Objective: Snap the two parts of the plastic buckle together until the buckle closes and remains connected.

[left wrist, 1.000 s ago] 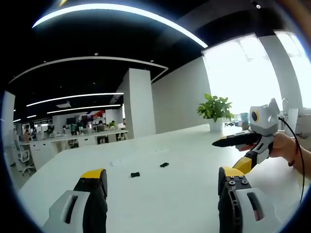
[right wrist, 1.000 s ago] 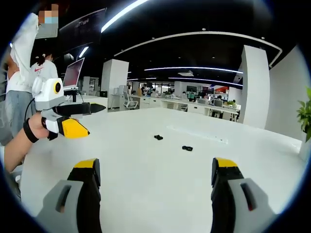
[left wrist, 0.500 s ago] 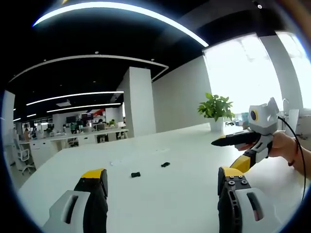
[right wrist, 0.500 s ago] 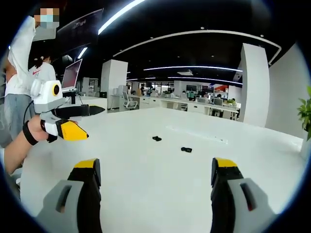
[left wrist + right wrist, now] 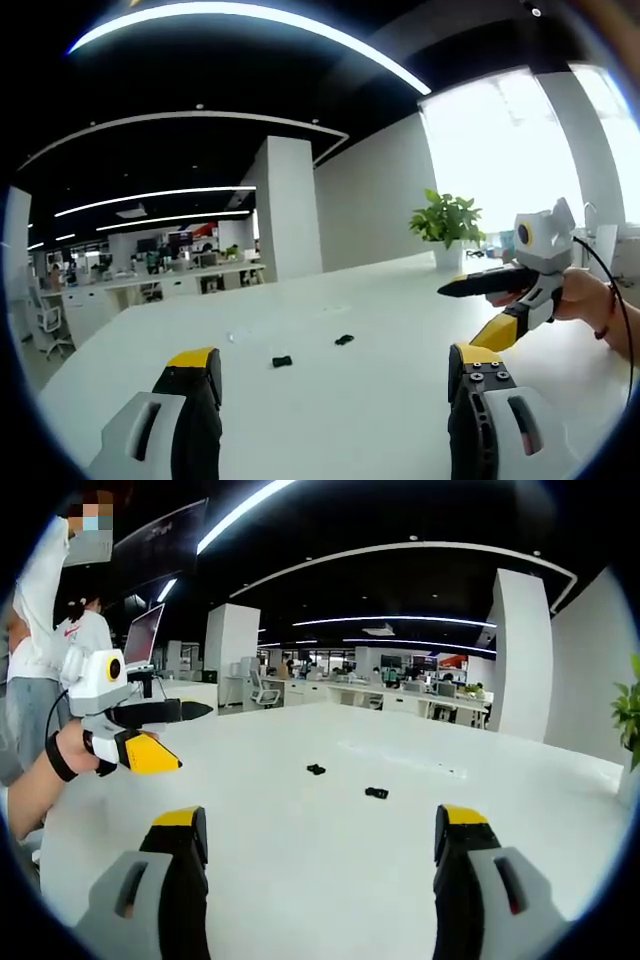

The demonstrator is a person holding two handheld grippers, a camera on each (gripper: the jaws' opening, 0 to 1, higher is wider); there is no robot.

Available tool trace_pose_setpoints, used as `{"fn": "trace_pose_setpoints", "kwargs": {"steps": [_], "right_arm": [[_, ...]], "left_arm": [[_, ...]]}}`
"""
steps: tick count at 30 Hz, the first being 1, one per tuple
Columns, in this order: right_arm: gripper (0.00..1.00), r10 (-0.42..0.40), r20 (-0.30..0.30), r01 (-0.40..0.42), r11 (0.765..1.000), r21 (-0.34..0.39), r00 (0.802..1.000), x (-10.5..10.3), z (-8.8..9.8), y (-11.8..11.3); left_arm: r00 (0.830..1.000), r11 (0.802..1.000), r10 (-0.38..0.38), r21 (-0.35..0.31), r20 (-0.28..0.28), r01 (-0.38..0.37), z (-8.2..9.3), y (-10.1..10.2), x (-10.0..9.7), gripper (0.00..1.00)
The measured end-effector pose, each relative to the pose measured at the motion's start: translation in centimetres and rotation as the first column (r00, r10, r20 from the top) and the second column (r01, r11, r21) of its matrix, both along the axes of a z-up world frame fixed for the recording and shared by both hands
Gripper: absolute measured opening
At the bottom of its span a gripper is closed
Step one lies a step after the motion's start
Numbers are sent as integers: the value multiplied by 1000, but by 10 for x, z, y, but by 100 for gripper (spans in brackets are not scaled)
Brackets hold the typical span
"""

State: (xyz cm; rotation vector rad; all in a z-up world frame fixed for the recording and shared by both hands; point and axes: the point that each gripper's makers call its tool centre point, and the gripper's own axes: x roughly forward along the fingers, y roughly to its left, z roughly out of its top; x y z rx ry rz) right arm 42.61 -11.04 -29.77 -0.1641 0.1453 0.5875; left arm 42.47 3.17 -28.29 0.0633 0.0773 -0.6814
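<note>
While the two buckle parts lie apart on the white table [image 5: 380, 400], neither gripper has hold of anything. In the left gripper view the nearer part [image 5: 282, 361] sits left of centre and the farther part [image 5: 344, 340] a little beyond it to the right; both are small and black, and their shapes are too small to tell apart. In the right gripper view the same pair shows as one part [image 5: 316, 770] to the left and the other [image 5: 376, 793] to its right and nearer the camera, with bare tabletop between them.

The left gripper [image 5: 335, 375] has its yellow-tipped jaws spread wide over the table, well short of the parts, with nothing between them. The right gripper [image 5: 322, 835] is likewise wide open and empty, also well back from the parts. Each gripper also comes into the other's view, held in a hand [image 5: 582, 298] above the table edge; from that side its jaws look drawn together to a point, though the angle hides the gap.

A potted plant [image 5: 446, 222] stands at the far end of the table by a bright window. Beyond are a white pillar [image 5: 285, 210], office desks and ceiling light strips. A laptop [image 5: 146, 633] stands open at the left of the right gripper view, with a person [image 5: 40, 640] beside it.
</note>
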Motion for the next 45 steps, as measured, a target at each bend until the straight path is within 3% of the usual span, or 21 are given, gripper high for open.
{"fn": "trace_pose_setpoints", "kwargs": {"steps": [45], "right_arm": [[95, -17, -23, 17, 1000, 7, 1000, 21, -1, -3]], "left_arm": [[1000, 1000, 10, 7, -9, -10, 1, 1, 17, 95]]}}
